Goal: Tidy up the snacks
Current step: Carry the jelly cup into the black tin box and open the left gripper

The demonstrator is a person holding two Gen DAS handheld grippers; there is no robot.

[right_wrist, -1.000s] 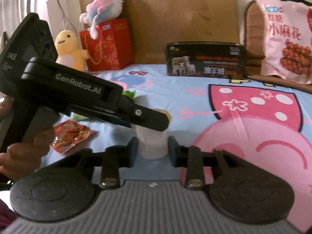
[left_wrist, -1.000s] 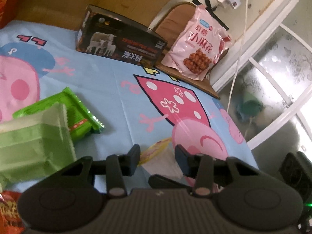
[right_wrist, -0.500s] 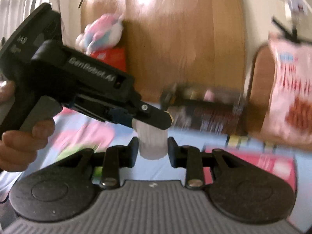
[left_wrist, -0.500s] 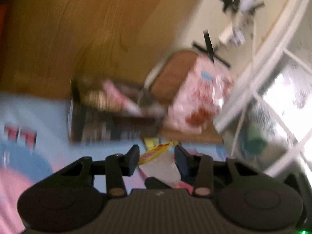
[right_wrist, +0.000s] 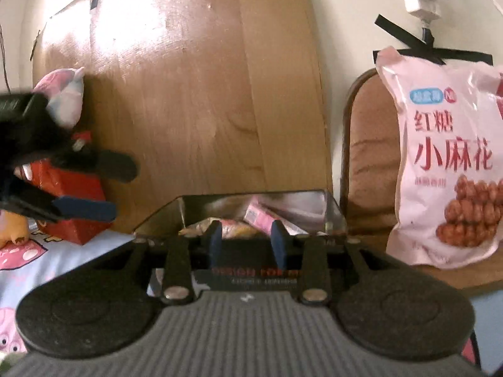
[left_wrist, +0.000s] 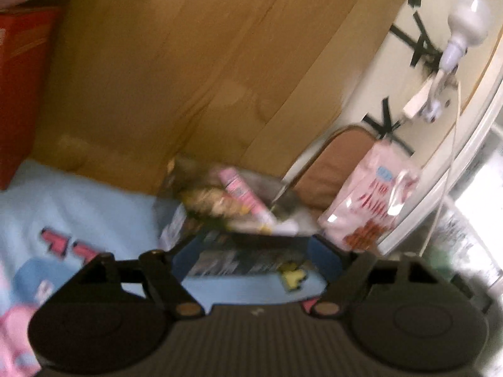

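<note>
A black snack box (right_wrist: 261,278) stands open at the foot of the headboard, with a pink pack (right_wrist: 259,216) and a yellowish packet (right_wrist: 201,227) inside. My right gripper (right_wrist: 246,245) hovers just in front of its rim. Its jaws are opening slightly and nothing is between them. The left wrist view is blurred, and there the box (left_wrist: 239,260) lies beyond my left gripper (left_wrist: 254,259). The left jaws are opening wide and are empty. From the right wrist view the left gripper (right_wrist: 122,188) shows at the left edge. A pink bag of fried twists (right_wrist: 446,163) leans on a chair to the right.
A wooden headboard (right_wrist: 188,94) rises right behind the box. A red gift bag (right_wrist: 72,207) and a plush toy (right_wrist: 66,94) stand at the left. The blue cartoon sheet (left_wrist: 78,213) spreads in front. A lamp (left_wrist: 468,22) and a cable hang on the wall at right.
Both grippers have risen and moved up to the box. The white cup they held together is gone from between the jaws. The left jaws have spread wide.
</note>
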